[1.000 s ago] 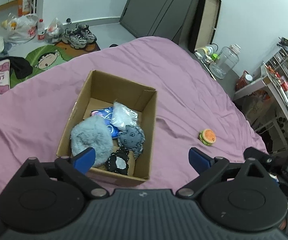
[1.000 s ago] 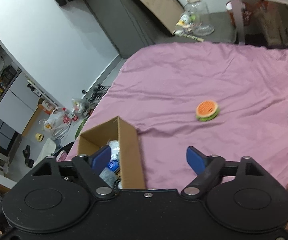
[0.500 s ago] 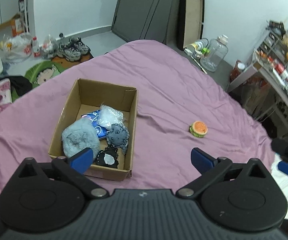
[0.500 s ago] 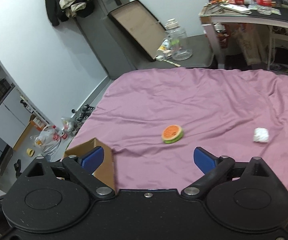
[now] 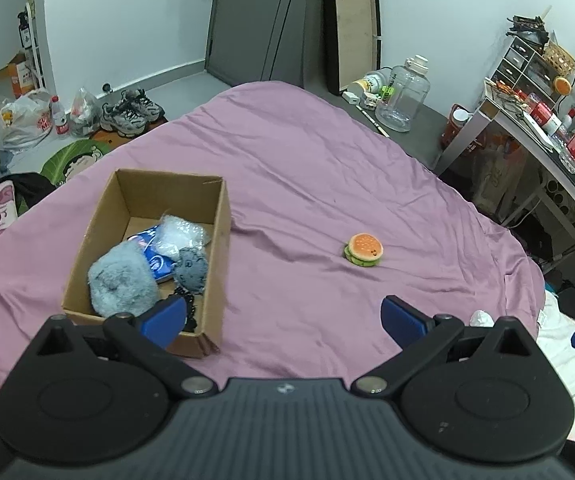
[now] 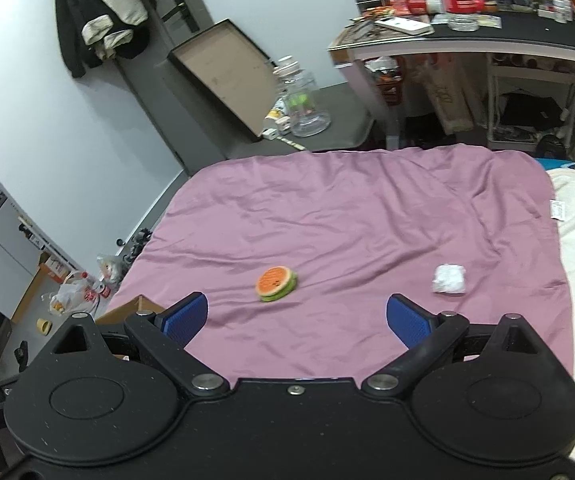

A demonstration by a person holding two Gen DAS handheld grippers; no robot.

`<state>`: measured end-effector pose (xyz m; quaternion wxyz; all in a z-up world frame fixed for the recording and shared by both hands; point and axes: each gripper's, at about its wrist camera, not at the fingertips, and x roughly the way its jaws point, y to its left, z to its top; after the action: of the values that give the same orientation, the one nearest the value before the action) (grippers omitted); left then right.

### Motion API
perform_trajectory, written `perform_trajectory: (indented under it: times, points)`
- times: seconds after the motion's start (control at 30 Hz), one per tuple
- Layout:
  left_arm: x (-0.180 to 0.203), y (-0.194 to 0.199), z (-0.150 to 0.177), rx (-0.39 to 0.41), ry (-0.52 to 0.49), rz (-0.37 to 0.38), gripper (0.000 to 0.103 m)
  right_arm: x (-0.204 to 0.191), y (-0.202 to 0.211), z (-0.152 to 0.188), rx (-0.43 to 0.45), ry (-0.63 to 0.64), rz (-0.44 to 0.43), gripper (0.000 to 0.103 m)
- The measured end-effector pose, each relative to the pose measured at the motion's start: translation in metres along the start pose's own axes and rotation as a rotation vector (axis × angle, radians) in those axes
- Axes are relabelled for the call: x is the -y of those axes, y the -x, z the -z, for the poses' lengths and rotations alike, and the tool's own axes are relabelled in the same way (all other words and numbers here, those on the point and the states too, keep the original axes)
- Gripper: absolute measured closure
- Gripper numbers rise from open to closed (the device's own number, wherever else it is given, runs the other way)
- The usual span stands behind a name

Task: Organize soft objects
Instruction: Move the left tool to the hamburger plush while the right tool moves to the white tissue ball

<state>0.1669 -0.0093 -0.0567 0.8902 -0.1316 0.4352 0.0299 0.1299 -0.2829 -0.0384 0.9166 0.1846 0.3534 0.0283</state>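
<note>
Item: small round orange-and-green burger-shaped plush toy (image 6: 276,283), lying on the pink bed sheet (image 6: 367,208) just ahead of the right hand-held gripper (image 6: 296,320). Jaws wide, just opened, empty. Likely light, squashy; pinch across its rim.

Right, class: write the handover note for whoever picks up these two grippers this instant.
Left gripper: open, empty, over the near end of the cardboard box.
Right gripper: jaws just opened wide, nothing between them, facing the burger toy.
Done: the fluffy grey plush, the small grey plush and other soft bits lie in the box.
Left: the burger toy and the white wad are loose on the purple sheet; box them.
</note>
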Motion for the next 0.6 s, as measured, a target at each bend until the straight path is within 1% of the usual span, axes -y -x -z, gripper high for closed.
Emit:
perform_trajectory:
  times: [0.07, 0.2, 0.33, 0.6]
  points:
    - [0.009, 0.000, 0.000, 0.004, -0.011, 0.000, 0.000, 0.011, 0.000, -0.002, -0.003, -0.014, -0.005, 0.000]
    - [0.029, -0.001, -0.001, 0.019, -0.024, 0.005, 0.000, 0.033, 0.000, -0.006, -0.008, -0.047, -0.013, 0.000]
    - [0.046, -0.005, -0.002, 0.023, -0.036, 0.021, 0.000, 0.055, -0.003, -0.010, -0.008, -0.080, 0.000, 0.000]
    - [0.073, -0.022, -0.003, 0.030, -0.059, 0.016, 0.001, 0.089, -0.022, -0.009, -0.031, -0.134, 0.024, 0.000]
